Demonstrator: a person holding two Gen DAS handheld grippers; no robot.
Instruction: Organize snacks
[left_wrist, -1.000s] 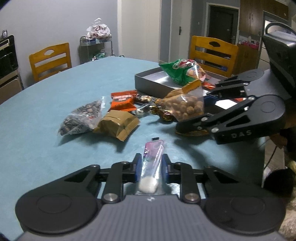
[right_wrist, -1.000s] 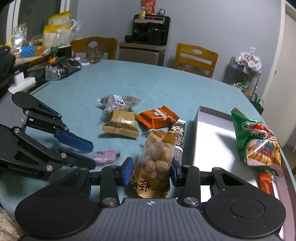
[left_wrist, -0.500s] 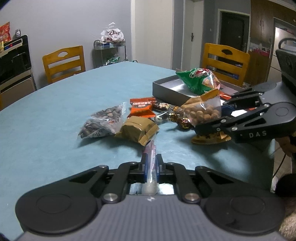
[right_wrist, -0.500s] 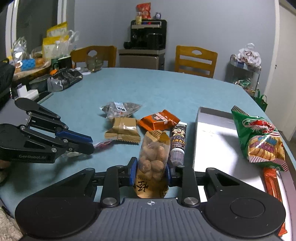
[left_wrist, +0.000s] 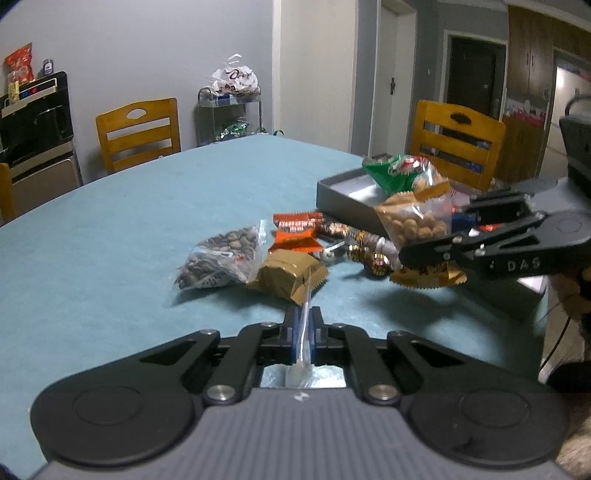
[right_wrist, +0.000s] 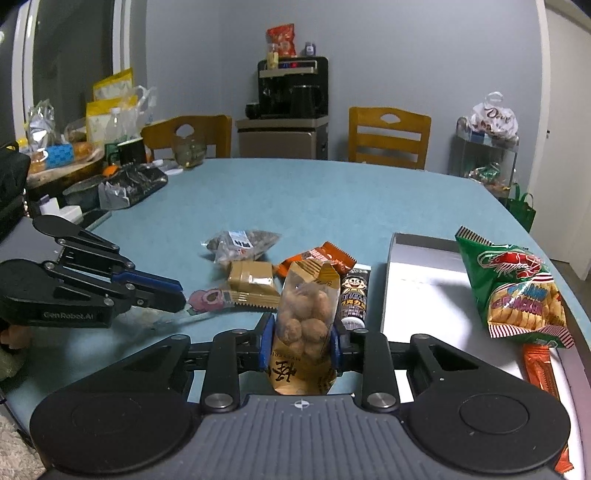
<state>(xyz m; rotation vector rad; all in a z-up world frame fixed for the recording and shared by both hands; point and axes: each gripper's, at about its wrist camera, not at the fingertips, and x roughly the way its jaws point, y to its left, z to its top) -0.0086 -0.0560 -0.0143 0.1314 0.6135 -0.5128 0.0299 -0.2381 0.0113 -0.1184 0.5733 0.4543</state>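
Observation:
My left gripper (left_wrist: 303, 325) is shut on a thin pink candy packet (left_wrist: 305, 314), seen edge-on; its pink end shows in the right wrist view (right_wrist: 207, 298) past the left gripper (right_wrist: 177, 295). My right gripper (right_wrist: 301, 338) is shut on a clear bag of coated peanuts (right_wrist: 306, 317), held above the table beside the grey tray (right_wrist: 417, 280). It shows in the left wrist view (left_wrist: 417, 225), held by the right gripper (left_wrist: 410, 254). The tray (left_wrist: 347, 199) holds a green prawn-cracker bag (right_wrist: 517, 288) and an orange bar (right_wrist: 539, 373).
On the blue table (left_wrist: 147, 221) lie a seed bag (left_wrist: 221, 262), a tan wafer pack (left_wrist: 291, 277), an orange pack (left_wrist: 295, 232) and a dark chocolate bar (right_wrist: 354, 295). Wooden chairs (left_wrist: 140, 133) stand around. Clutter sits at the far left (right_wrist: 110, 177).
My left gripper closed on the pink packet and lifted it, turning it edge-on. My right gripper closed tighter on the peanut bag and raised it.

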